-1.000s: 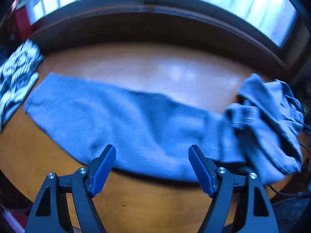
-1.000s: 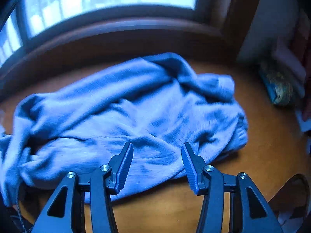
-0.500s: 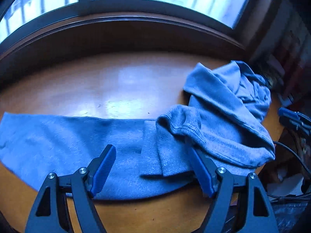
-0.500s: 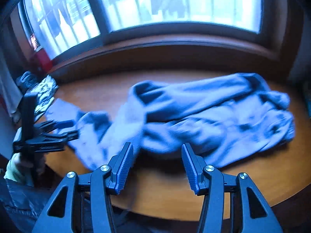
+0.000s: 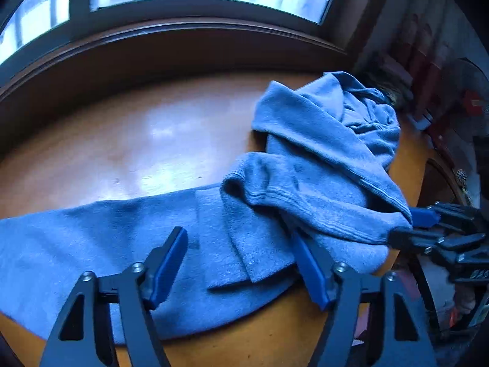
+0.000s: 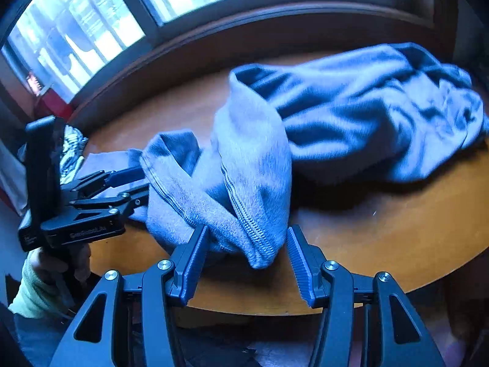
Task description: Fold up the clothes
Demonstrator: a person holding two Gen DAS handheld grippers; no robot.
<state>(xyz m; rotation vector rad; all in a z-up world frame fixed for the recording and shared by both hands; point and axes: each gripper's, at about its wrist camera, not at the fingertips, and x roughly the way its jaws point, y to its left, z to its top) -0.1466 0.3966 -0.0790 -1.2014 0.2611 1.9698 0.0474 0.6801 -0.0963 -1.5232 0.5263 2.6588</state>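
Now, versus 1 second earlier, both the left tool (image 5: pixel 241 267) and right tool (image 6: pixel 247 260), jaws wide, holding nothing, flanked the blue garment's (image 5: pixel 305 189) bunched hem at 6 o'clock on the counter (image 6: pixel 382 229), still unfolded.

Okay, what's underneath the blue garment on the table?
Under the blue garment only the wooden table shows around its edges. Whatever lies beneath the bunched folds is covered and cannot be seen.
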